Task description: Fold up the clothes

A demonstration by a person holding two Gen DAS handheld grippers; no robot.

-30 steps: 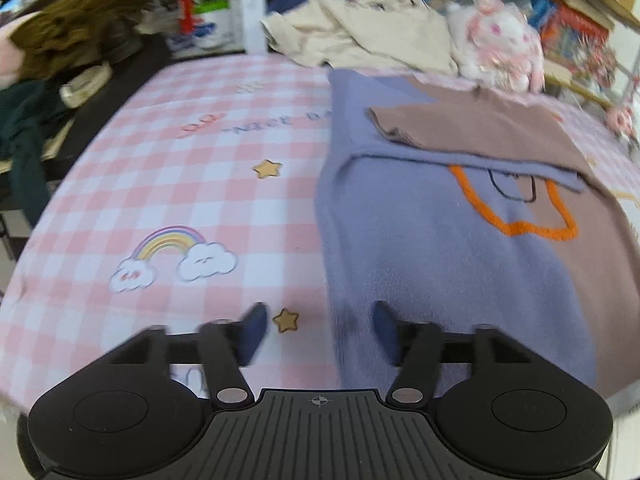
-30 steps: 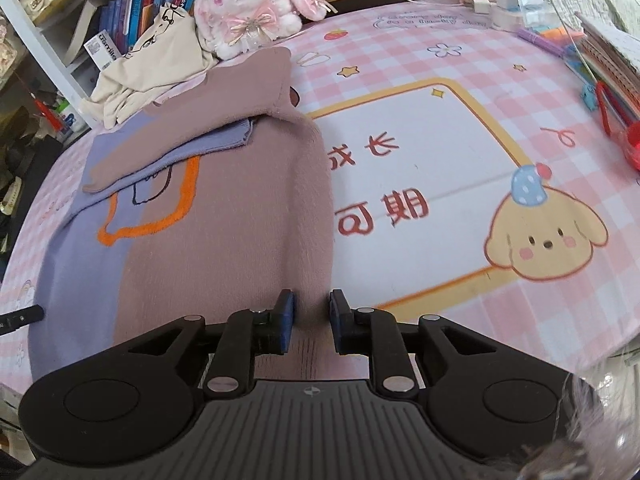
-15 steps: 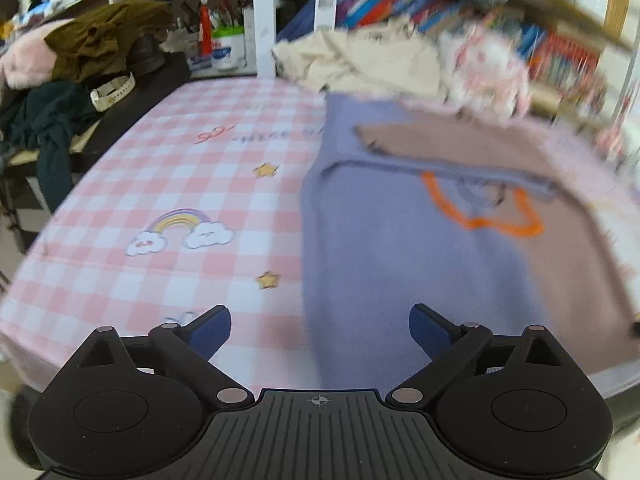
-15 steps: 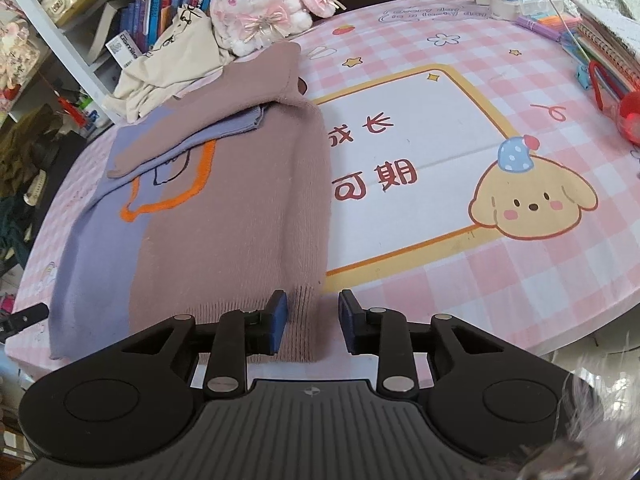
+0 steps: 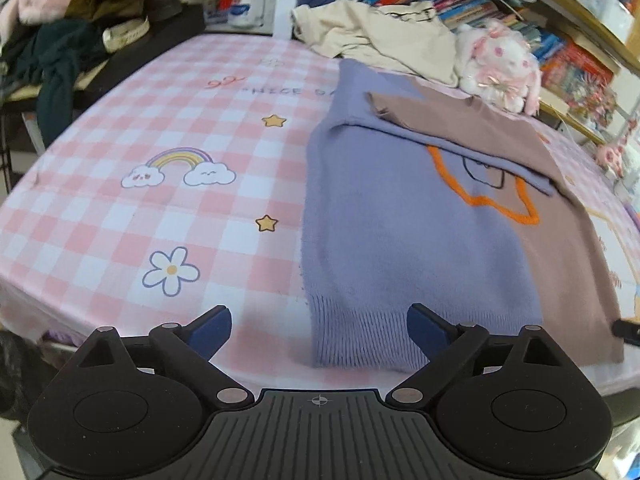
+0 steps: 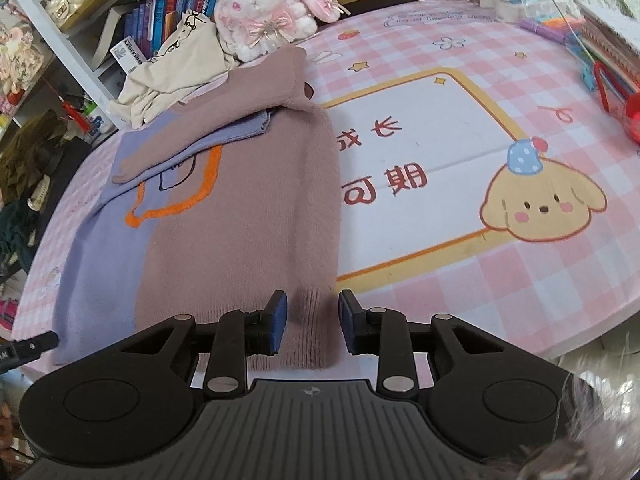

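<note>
Over the last second the left gripper point(image 5: 319, 330) has spread its jaws from a narrow gap to wide open and pulled back toward the near table edge, so the ribbed hem of the sweater point(image 5: 400, 232) now sits low in the centre of its view, between the fingertips but not held. The right gripper point(image 6: 311, 322) has likewise widened a little and drawn back; its jaws stand apart on either side of the brown hem corner without closing on it. This reads as lining up on the two hem corners for the bottom-to-top fold.

The sweater, lilac on one half and brown on the other, lies flat on the pink checked tablecloth point(image 5: 140, 208), both sleeves already crossed over the chest in the upper part of both views.

A crumpled cream garment point(image 5: 376, 36) and a plush bunny point(image 6: 264, 12) sit just beyond the collar, at upper centre of both views; folding the hem that way could crowd them. Books and pens point(image 6: 600, 40) at upper right of the right view lie well apart.
</note>
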